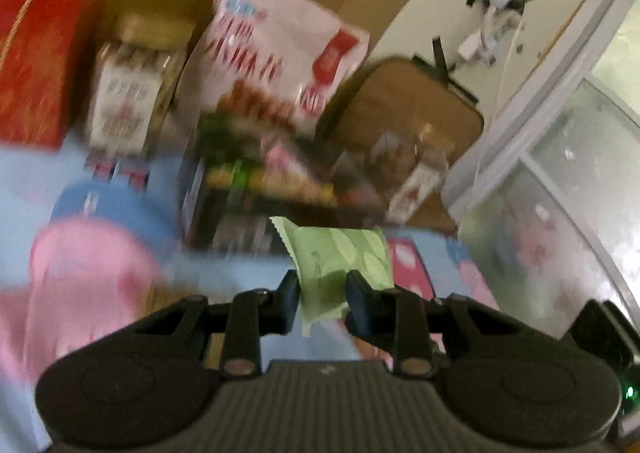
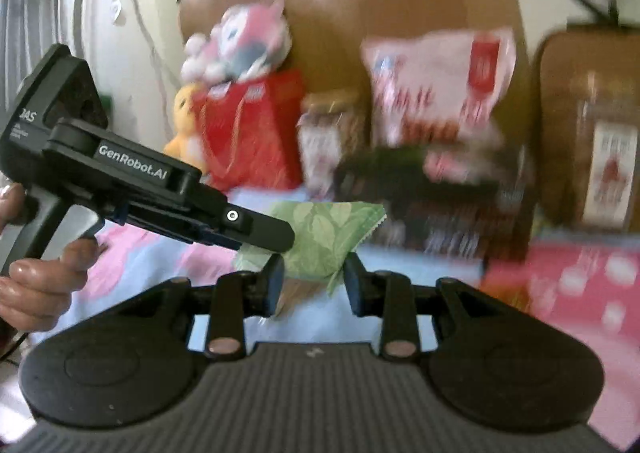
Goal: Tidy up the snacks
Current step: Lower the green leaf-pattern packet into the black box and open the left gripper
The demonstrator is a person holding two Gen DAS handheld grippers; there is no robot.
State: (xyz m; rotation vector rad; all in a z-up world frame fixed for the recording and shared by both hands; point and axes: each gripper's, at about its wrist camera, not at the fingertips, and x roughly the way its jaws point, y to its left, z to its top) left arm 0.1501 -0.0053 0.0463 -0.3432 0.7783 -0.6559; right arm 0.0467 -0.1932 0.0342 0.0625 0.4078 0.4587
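A light green snack packet (image 1: 344,253) with a leaf print hangs above the blue patterned sheet (image 1: 224,273). My left gripper (image 1: 323,293) is shut on its lower part. From the right wrist view, the left gripper (image 2: 280,239) reaches in from the left, held by a person's hand (image 2: 36,281), pinching the green packet (image 2: 328,229). My right gripper (image 2: 314,285) sits just below, fingers apart, with the packet's bottom corner dipping between them without visible pad contact. Behind stands a dark snack box (image 1: 248,189) filled with several packets.
At the back stand a red box (image 1: 36,53), a labelled jar (image 1: 128,101), a white and red bag (image 1: 280,53) and a brown case (image 1: 404,109) against cardboard. Plush toys (image 2: 240,41) sit on the red box. A pink dotted box (image 2: 580,285) lies right.
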